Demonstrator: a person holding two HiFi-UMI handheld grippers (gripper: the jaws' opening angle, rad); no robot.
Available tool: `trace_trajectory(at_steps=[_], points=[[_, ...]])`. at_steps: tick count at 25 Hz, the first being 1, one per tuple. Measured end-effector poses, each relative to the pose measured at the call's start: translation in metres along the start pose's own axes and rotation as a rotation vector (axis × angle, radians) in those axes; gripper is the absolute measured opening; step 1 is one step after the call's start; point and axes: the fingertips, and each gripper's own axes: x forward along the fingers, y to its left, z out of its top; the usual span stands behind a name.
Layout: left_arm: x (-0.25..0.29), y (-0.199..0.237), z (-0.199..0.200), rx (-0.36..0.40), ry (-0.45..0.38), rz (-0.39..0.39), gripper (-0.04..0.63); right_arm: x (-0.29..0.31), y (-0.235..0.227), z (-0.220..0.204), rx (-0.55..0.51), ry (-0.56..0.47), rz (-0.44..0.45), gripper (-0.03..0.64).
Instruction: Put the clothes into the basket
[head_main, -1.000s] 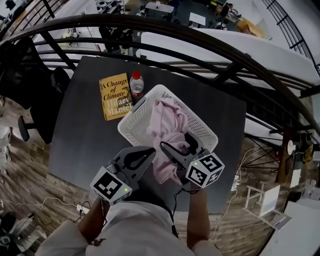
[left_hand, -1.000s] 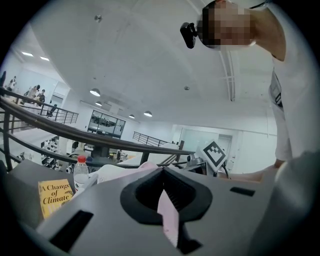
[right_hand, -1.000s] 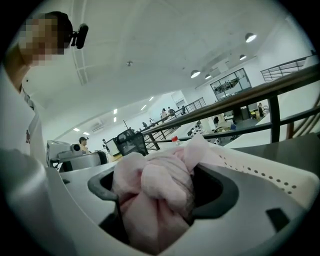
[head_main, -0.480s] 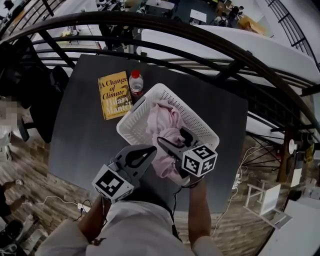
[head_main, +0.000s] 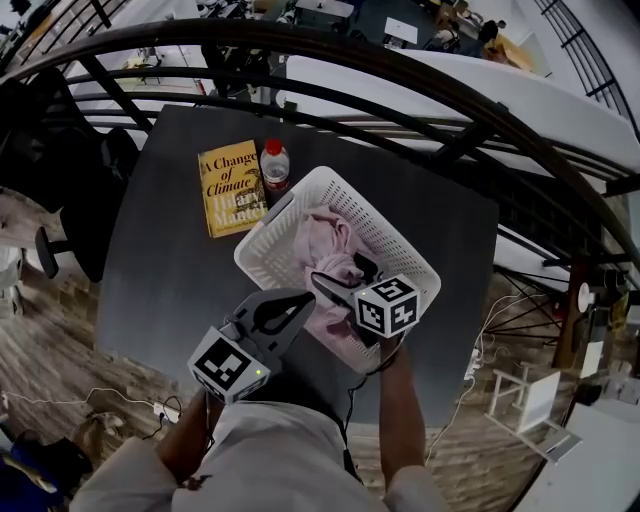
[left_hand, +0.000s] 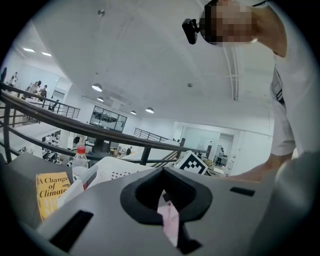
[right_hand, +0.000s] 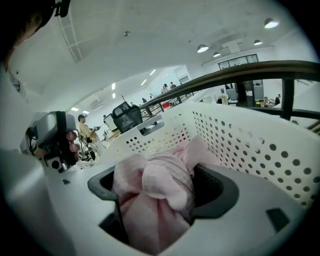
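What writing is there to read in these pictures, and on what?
"A Change of Climate": on the yellow book.
Paler lettering below that title: too blurred to read.
Bottle label: too small to read.

Bright, even white light comes from ceiling lights (left_hand: 97, 87) at ten o'clock in the left gripper view, leaving few shadows. Fisheye bulge bends the railing (head_main: 380, 68) and blackens the corners; the pink cloth (right_hand: 150, 190) close up in the right gripper view looks soft.
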Motion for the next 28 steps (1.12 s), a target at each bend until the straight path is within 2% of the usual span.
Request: trace_trajectory(at_steps=[15, 28], points=[[0.002, 0.0, -0.004, -0.008, -0.014, 0.002, 0.005, 0.031, -0.008, -0.029, -0.066, 0.121, -0.004, 0.414], [-0.004, 0.005, -0.005, -0.014, -0.012, 0.016, 0.005, 0.047, -0.008, -0.051, -0.192, 0.201, -0.005, 0.416]])
